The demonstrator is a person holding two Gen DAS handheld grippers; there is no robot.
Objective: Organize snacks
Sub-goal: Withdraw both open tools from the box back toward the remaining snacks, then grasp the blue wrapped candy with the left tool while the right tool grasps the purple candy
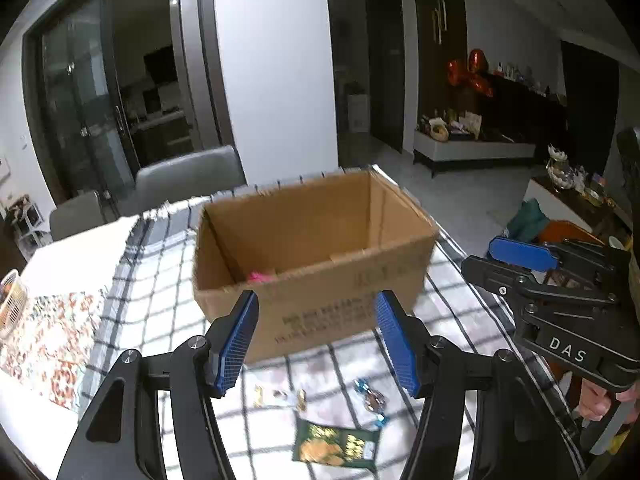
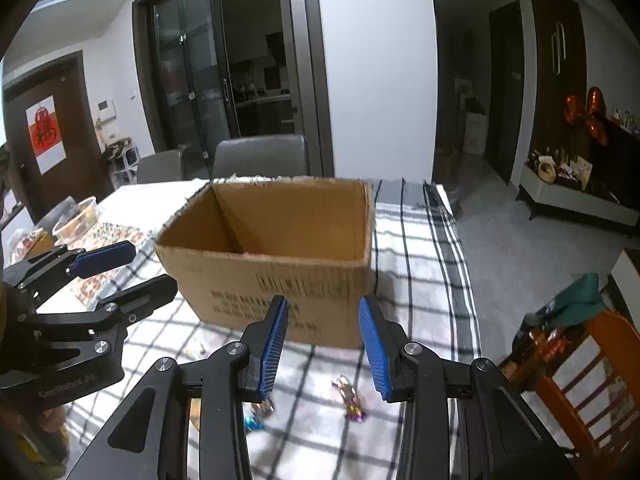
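An open cardboard box (image 1: 320, 264) stands on the checked tablecloth (image 1: 160, 304); it also shows in the right wrist view (image 2: 280, 264). Something pink (image 1: 259, 277) lies inside it. My left gripper (image 1: 316, 340) is open and empty, held above the cloth in front of the box. Below it lie a green snack packet (image 1: 336, 444), a small yellow-white packet (image 1: 280, 397) and a blue-wrapped candy (image 1: 372, 398). My right gripper (image 2: 323, 344) is open and empty, in front of the box. A purple-gold candy (image 2: 351, 399) and a blue-wrapped candy (image 2: 258, 414) lie below it.
Grey chairs (image 2: 260, 156) stand behind the table. A basket (image 2: 78, 216) and a patterned mat (image 1: 52, 336) lie at the table's left. A wooden chair (image 2: 592, 368) with green cloth stands to the right of the table.
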